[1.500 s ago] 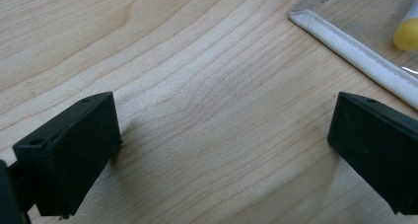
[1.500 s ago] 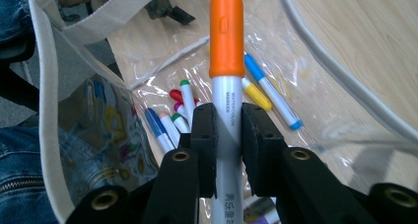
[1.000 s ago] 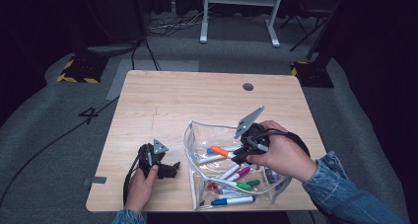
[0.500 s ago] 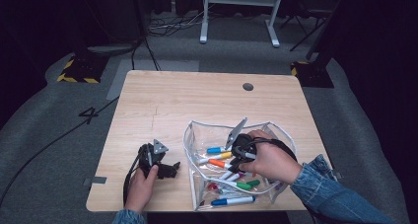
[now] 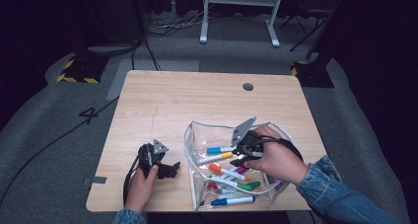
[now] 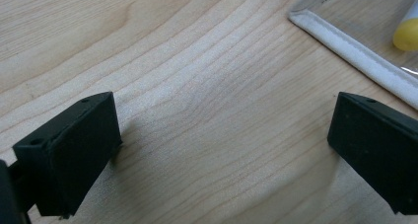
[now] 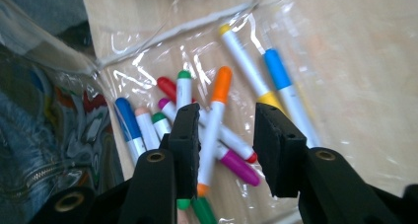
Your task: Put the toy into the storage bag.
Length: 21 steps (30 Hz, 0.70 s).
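A clear plastic pouch (image 5: 188, 146) lies open on the wooden table (image 5: 187, 100), with several coloured markers inside. My right gripper (image 5: 236, 156) reaches into it from the right. Its jaws have just been opening and now stand apart in the right gripper view (image 7: 229, 118). An orange-capped marker (image 7: 220, 86) lies between and below them, untouched by the pads. My left gripper (image 5: 172, 168) rests on the table left of the pouch. Its jaws (image 6: 226, 115) are wide open over bare wood, near the pouch's white edge (image 6: 355, 56).
A blue marker (image 7: 278, 71) and a yellow one (image 7: 244, 56) lie side by side to the right of the jaws. A cable hole (image 5: 248, 86) is near the table's far edge. Bare wood spreads over the far and left table.
The right hand has moved left and a little down, deeper over the markers in the pouch. The left hand and its gripper have stayed put.
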Tool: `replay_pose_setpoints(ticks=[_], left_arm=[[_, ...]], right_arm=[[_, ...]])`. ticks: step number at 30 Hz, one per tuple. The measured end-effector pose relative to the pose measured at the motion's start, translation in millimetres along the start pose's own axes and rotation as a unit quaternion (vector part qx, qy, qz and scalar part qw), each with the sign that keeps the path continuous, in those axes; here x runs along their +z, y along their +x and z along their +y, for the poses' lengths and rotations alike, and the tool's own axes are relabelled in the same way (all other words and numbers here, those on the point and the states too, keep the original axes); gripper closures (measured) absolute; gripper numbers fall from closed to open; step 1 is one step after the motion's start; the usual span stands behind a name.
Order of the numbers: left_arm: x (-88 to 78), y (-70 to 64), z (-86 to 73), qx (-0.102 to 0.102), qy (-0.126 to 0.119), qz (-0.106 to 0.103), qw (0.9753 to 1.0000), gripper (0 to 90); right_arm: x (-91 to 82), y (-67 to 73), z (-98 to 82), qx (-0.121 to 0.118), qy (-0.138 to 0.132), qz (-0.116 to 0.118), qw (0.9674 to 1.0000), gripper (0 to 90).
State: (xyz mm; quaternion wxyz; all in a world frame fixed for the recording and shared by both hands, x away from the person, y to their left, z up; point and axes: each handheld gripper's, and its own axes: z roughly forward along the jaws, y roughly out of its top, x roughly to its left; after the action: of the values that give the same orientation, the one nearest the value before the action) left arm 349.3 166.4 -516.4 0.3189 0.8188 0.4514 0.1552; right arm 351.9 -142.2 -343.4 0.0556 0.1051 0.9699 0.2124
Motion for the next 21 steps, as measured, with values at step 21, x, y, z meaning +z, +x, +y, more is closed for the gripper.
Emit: replay_pose_setpoints(ticks=[21], left_arm=[[-0.1,-0.3,-0.1,-0.001,0.000,0.001,1.0000,0.0]], right_arm=[[-116.2,-53.0,-107.8,0.210,-0.099,-0.122,0.9650,57.8]])
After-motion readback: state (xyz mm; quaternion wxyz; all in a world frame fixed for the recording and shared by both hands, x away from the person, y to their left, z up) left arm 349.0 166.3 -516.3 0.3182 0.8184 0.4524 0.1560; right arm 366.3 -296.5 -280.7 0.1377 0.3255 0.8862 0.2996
